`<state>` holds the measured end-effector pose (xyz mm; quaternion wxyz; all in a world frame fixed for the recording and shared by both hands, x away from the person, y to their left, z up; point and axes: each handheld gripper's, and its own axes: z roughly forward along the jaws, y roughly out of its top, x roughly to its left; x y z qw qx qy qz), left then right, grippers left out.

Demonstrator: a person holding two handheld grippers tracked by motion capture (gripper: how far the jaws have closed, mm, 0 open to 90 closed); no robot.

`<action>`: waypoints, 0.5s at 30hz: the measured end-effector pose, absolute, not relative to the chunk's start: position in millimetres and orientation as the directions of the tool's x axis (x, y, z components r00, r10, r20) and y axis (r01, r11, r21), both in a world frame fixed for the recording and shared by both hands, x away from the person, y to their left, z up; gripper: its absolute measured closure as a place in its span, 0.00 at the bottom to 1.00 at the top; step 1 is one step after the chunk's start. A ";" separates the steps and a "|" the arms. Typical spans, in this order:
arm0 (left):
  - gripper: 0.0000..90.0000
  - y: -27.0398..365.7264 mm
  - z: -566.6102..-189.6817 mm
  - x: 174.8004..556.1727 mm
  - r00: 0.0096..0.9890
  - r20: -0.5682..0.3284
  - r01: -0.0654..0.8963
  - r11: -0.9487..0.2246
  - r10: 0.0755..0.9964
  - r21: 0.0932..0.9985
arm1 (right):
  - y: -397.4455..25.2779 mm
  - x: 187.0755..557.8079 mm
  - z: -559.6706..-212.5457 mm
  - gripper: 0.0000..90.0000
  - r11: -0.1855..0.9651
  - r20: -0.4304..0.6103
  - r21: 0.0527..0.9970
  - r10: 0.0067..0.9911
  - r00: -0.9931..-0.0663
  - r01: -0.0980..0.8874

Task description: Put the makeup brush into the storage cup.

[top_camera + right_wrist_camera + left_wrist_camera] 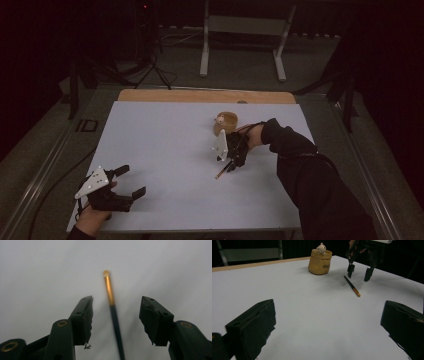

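A thin brush with a dark handle and a gold ferrule (pixel 109 287) lies flat on the white table top (pixel 165 150). My right gripper (pixel 116 306) hangs open just above it, one jaw on each side of the handle and neither touching. From above, the right gripper (pixel 227 164) points down over the brush (pixel 220 173). My left gripper (pixel 132 180) rests open near the front left edge with nothing in it. In its own view the left gripper (pixel 328 327) faces the brush (pixel 352 285) and the right gripper (pixel 359 271) farther off.
A tan sack-shaped pot (pixel 226 122) with a small pale figure (pixel 321 248) in its mouth stands just behind the right gripper. A wooden strip (pixel 205 96) runs along the table's far edge. A metal frame (pixel 242 40) stands on the floor beyond.
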<state>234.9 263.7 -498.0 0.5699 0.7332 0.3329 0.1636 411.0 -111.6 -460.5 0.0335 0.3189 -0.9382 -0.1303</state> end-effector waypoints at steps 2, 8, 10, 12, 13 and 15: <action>0.02 263.7 -498.0 235.0 0.725 -0.139 0.302 -0.129 0.675 0.944 | -109.7 409.9 -460.7 0.53 0.764 -0.005 0.272 -0.607 -0.795 -0.585; 0.02 263.7 -498.0 234.9 0.723 -0.135 0.299 -0.131 0.678 0.945 | -103.9 403.4 -465.2 0.64 0.740 0.008 0.257 -0.645 -0.764 -0.622; 0.02 264.0 -498.0 235.1 0.721 -0.138 0.300 -0.127 0.679 0.945 | -103.3 402.5 -468.3 0.67 0.735 -0.003 0.239 -0.653 -0.757 -0.635; 0.02 263.8 -498.2 235.1 0.722 -0.137 0.301 -0.129 0.678 0.945 | -102.8 401.5 -472.0 0.68 0.735 -0.004 0.224 -0.656 -0.755 -0.640; 0.02 263.7 -498.3 235.1 0.723 -0.136 0.301 -0.132 0.677 0.945 | -102.4 401.2 -473.2 0.69 0.735 -0.001 0.225 -0.656 -0.755 -0.639; 0.02 263.5 -498.3 235.1 0.724 -0.134 0.300 -0.134 0.677 0.944 | -100.9 399.9 -476.1 0.71 0.731 -0.008 0.214 -0.661 -0.750 -0.648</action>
